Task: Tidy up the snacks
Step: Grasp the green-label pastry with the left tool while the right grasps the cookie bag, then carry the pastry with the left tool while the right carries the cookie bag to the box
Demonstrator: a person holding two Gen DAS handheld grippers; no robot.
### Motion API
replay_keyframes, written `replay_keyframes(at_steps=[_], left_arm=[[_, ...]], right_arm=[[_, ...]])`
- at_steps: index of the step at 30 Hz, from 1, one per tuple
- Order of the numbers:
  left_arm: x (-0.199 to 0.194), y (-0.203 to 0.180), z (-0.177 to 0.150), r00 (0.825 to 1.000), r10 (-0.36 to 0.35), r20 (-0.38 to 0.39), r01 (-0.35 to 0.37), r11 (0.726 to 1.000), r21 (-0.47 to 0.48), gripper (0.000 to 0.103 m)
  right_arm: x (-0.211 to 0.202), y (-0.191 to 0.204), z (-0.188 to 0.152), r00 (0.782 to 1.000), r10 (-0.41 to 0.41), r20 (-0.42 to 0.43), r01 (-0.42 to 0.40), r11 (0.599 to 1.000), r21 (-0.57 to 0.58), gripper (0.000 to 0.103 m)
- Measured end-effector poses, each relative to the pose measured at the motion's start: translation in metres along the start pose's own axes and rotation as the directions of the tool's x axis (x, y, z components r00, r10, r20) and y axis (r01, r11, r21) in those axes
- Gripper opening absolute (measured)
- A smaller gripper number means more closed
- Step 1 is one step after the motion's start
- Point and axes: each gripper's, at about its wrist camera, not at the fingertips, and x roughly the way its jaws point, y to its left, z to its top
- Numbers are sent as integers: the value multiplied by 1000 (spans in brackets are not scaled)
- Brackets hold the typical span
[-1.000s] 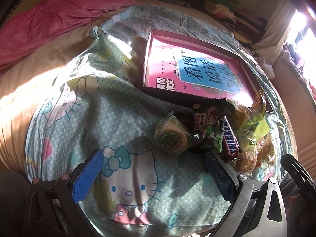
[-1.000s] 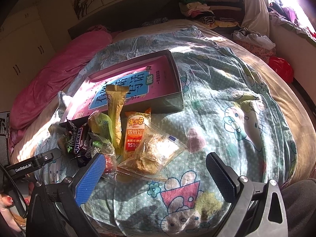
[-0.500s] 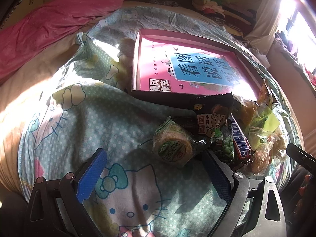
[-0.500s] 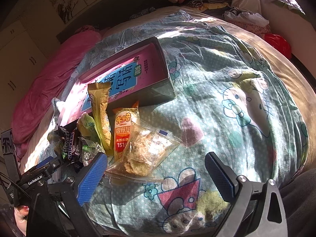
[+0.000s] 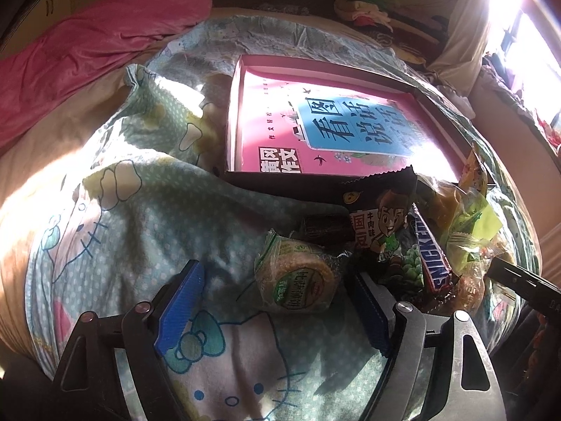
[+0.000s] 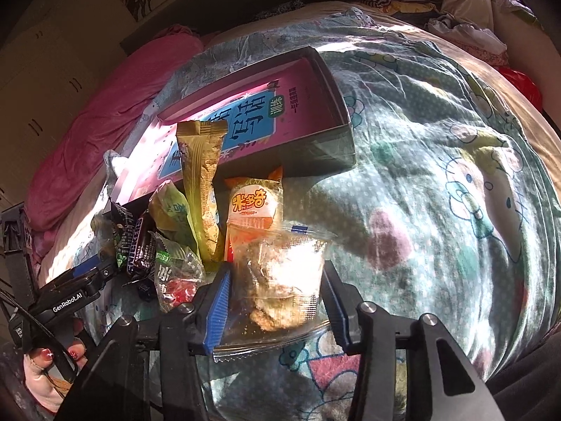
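The box [image 6: 317, 112], a shallow stiff tray with a pink printed floor, lies on the bed [image 6: 438, 161] and serves as the landmark; it looks rigid enough to take snacks dropped in. The pile of snacks [image 6: 182, 231] sits against the box's near wall, all light, crinkly film packs that will slip and deform on the soft quilt. At the pile's near edge, farthest from the box, lies the clear bag [image 6: 280, 280] of pale, crumbly-looking pastry; the right gripper [image 6: 277, 301] has its fingers released and straddling it, not yet pinching. A gentle hold across the bag's middle seems safest, since the contents would probably crush. The round cake [image 5: 296, 280], soft and wrapped, lies in front of the box between the spread, unclenched fingers of the left gripper [image 5: 277, 301].
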Motion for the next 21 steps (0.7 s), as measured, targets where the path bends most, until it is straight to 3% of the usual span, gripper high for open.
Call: replay_keyframes(at_steps=[4, 9, 11, 21], left_arm=[[3, 2, -1, 1000, -2, -3, 2, 1000, -2, 73], [0, 6, -1, 1000, -30, 7, 30, 999, -12, 50], [-3, 9, -1, 999, -43, 10, 43, 999, -27, 46], [-22, 16, 0, 996, -78, 39, 80, 994, -69, 40]], right_arm=[[-4, 0, 2, 1000, 0, 25, 0, 1000, -15, 46], [-9, 3, 6, 998, -6, 57, 8, 999, -48, 44], [-12, 4, 8, 997, -9, 71, 13, 998, -63, 44], [-22, -2, 21, 990, -14, 139, 25, 997, -74, 44]])
